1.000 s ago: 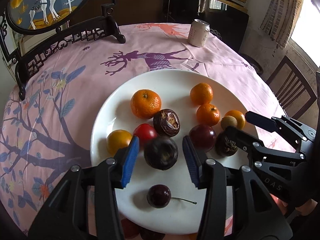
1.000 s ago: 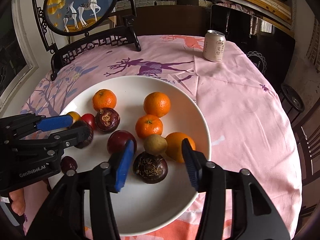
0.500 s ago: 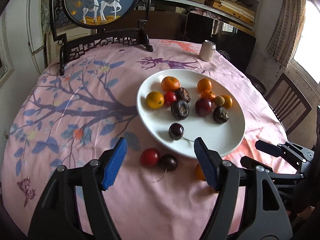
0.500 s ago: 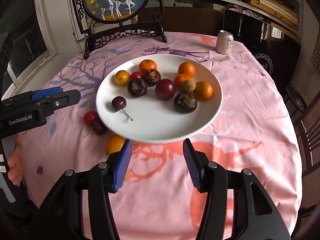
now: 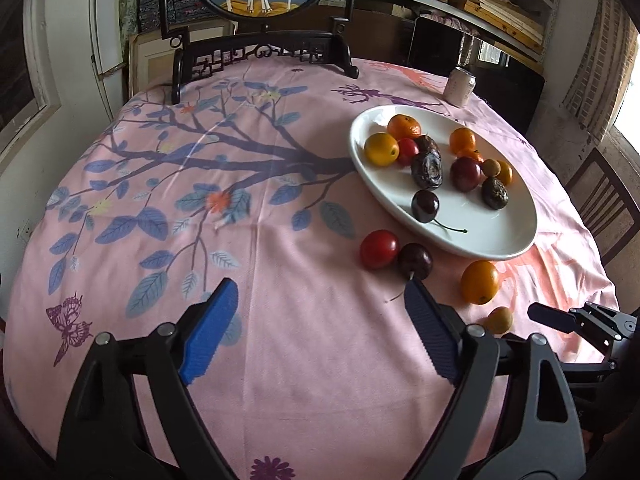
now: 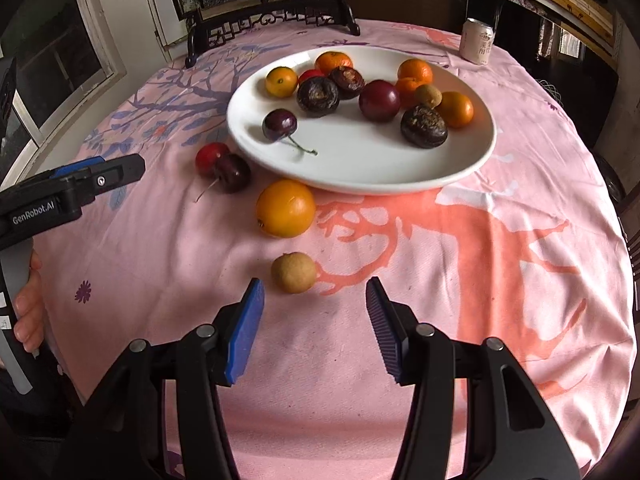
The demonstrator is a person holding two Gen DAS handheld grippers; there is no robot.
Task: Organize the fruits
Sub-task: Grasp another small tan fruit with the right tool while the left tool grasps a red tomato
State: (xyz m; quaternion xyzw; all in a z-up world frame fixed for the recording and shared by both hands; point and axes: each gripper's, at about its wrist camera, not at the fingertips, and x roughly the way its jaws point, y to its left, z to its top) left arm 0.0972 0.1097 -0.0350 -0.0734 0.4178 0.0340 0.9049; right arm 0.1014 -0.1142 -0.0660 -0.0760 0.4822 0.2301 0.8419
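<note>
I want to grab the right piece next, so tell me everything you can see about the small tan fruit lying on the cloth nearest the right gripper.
The small tan fruit is round, with a matte, slightly rough beige skin, like a longan. It looks whole and has no stem showing. It lies on the pink tablecloth, off the white plate, with the loose orange just beyond it and not touching. It sits just ahead of the open right gripper, nearer its left finger, and nothing grips it.

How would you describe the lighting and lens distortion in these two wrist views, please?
Left wrist view: blown-out daylight at the right edge, round pink-clothed table bulging under fisheye. Right wrist view: soft even light, faint shadows under the white oval plate; dark vignetted corners in both.
</note>
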